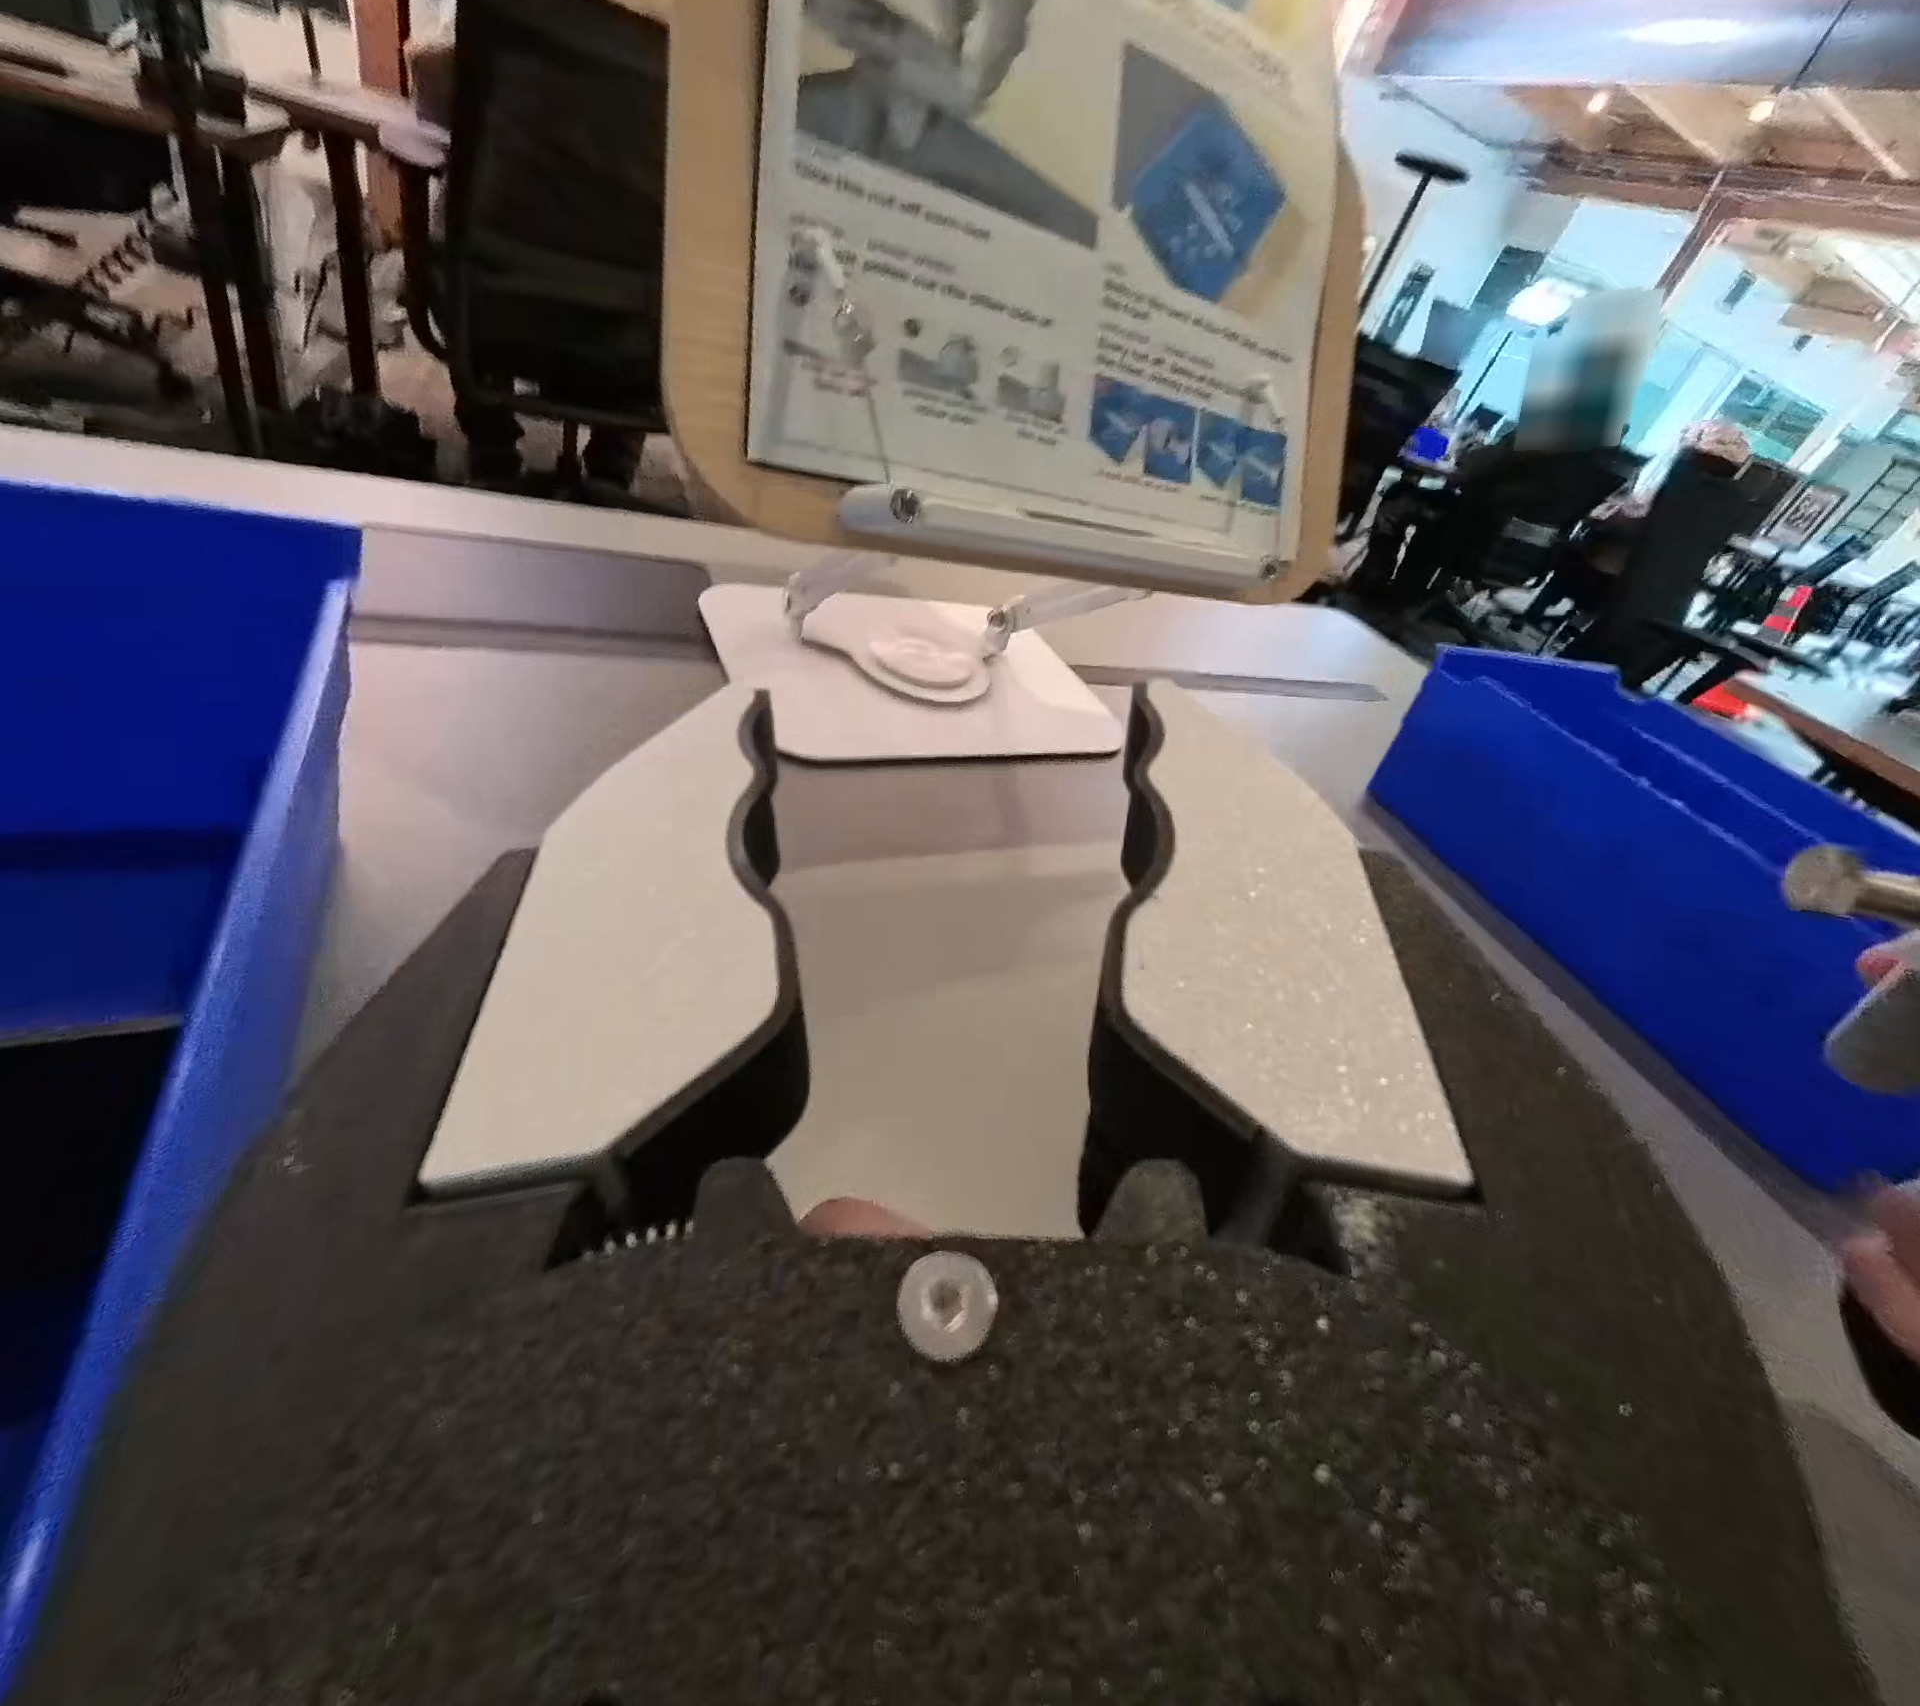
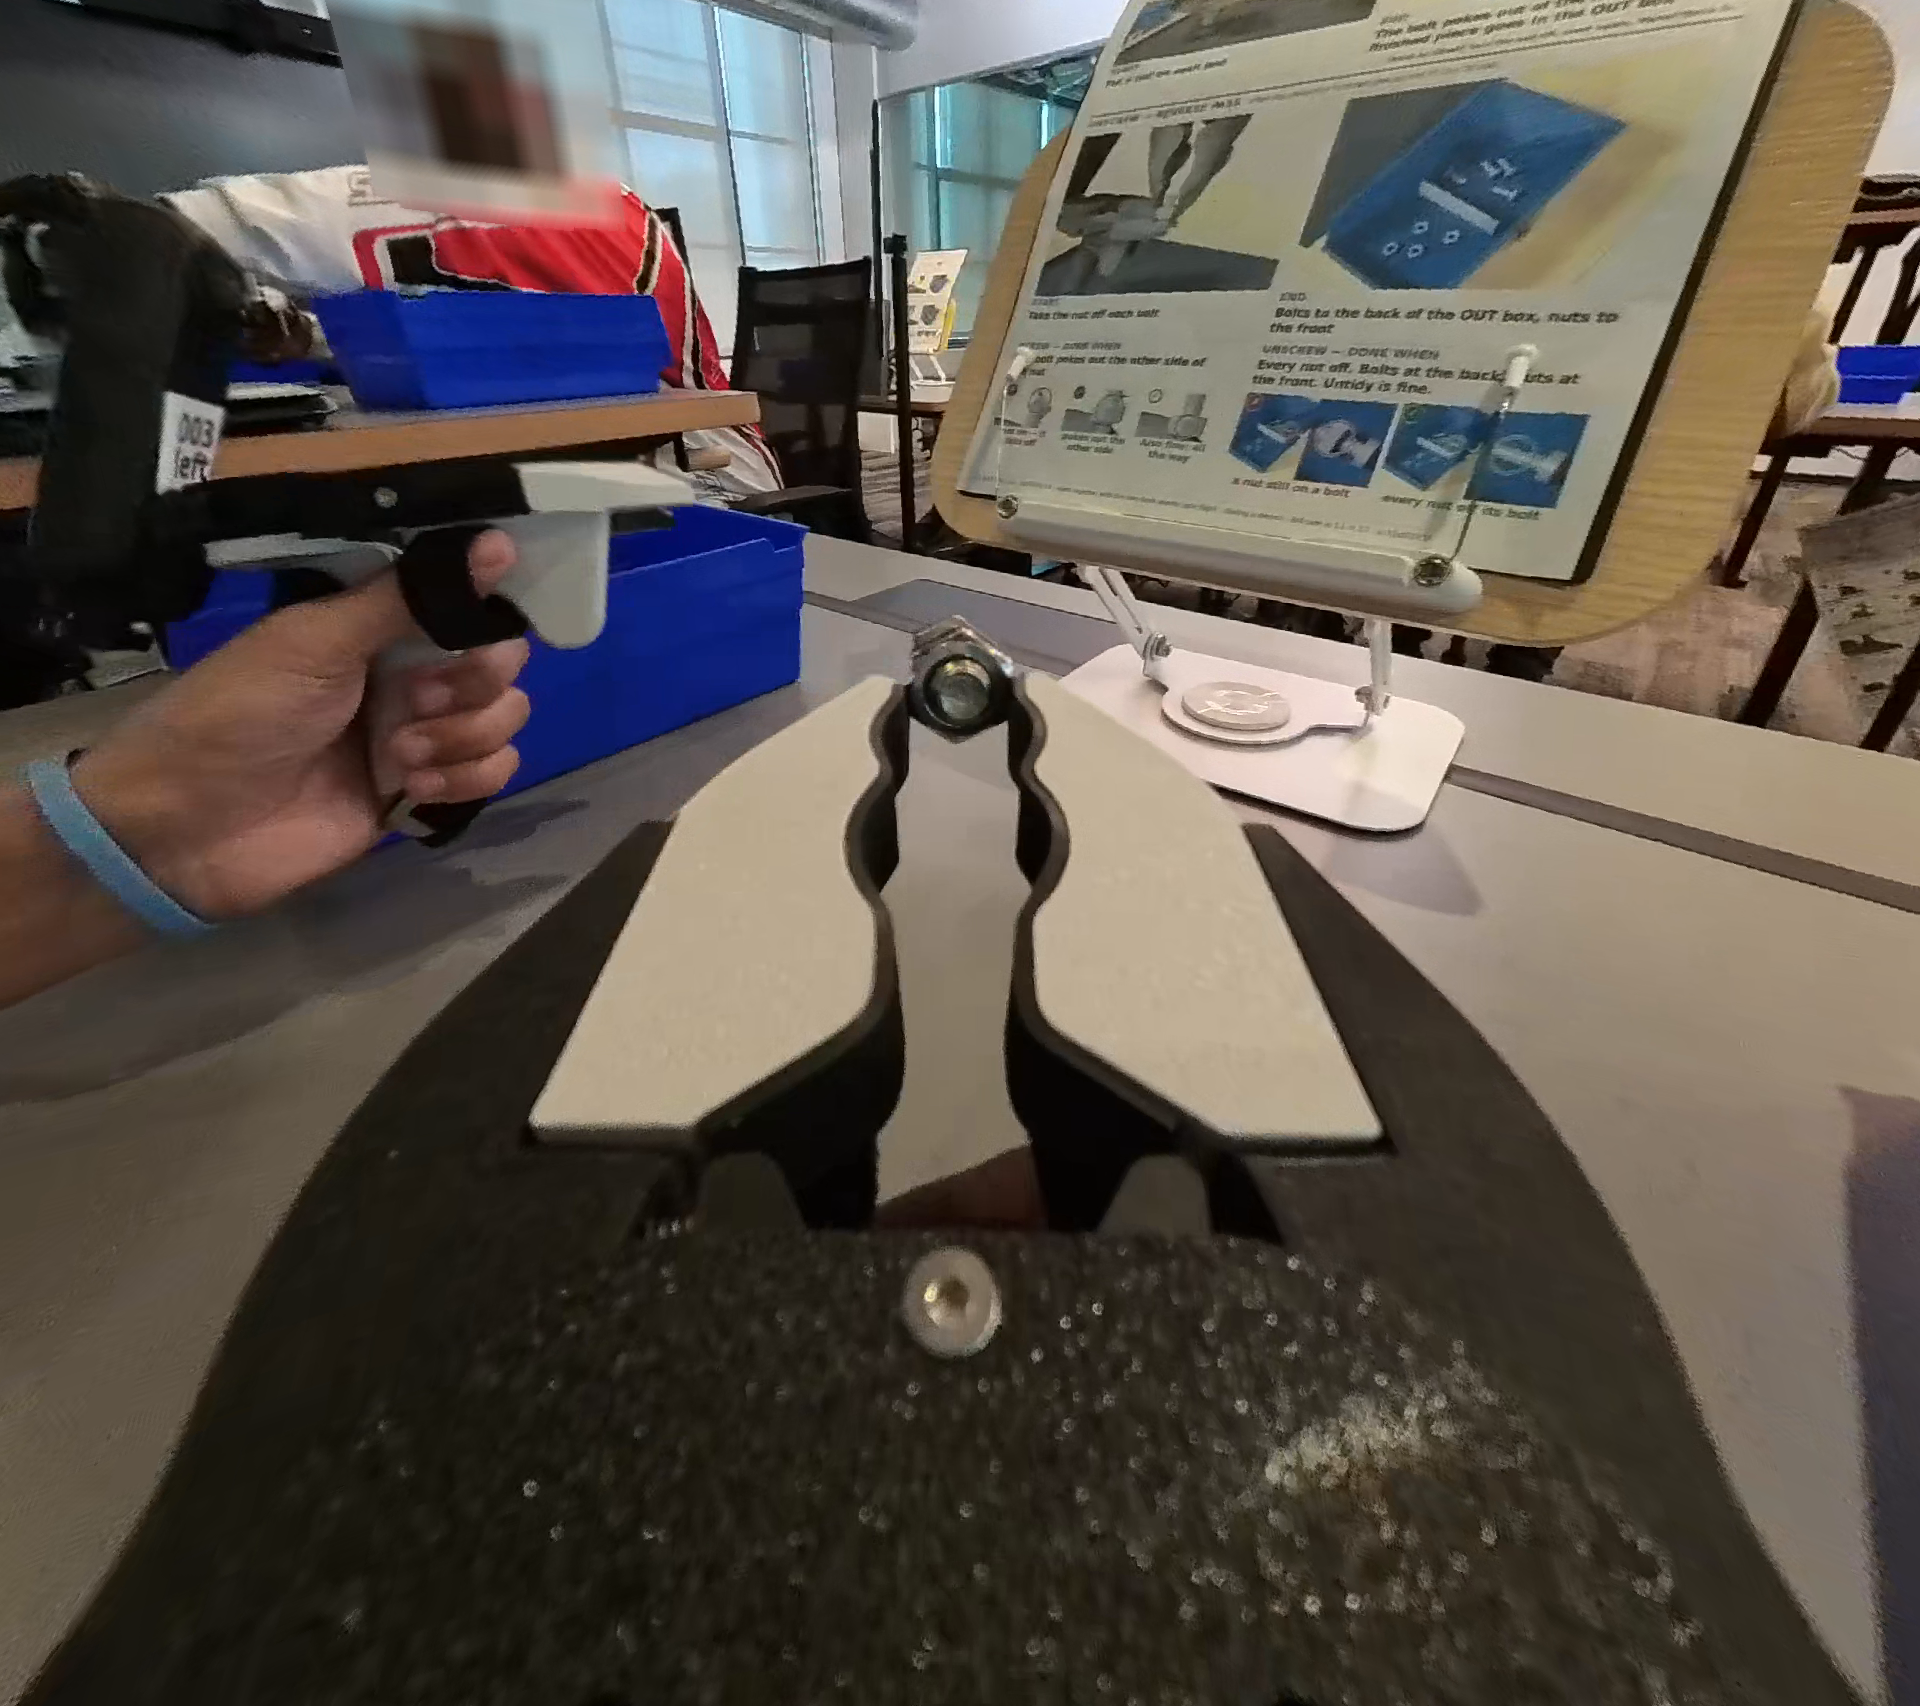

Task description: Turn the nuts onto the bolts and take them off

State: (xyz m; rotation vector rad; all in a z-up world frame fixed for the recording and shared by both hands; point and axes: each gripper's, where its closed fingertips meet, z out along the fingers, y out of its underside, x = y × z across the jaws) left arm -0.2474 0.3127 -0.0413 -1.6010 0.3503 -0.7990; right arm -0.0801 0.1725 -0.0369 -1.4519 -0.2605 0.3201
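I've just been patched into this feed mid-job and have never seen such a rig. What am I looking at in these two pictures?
There is no robot arm: a person holds a two-finger gripper in each hand, with a camera on each looking along its jaws. The left wrist view shows the left gripper open and empty over the grey table. The right wrist view shows the right gripper shut on a bolt with a nut at its tips. On the table stand blue bins, one at each side, and an instruction board on a white stand. The hand in that view holds the left gripper.
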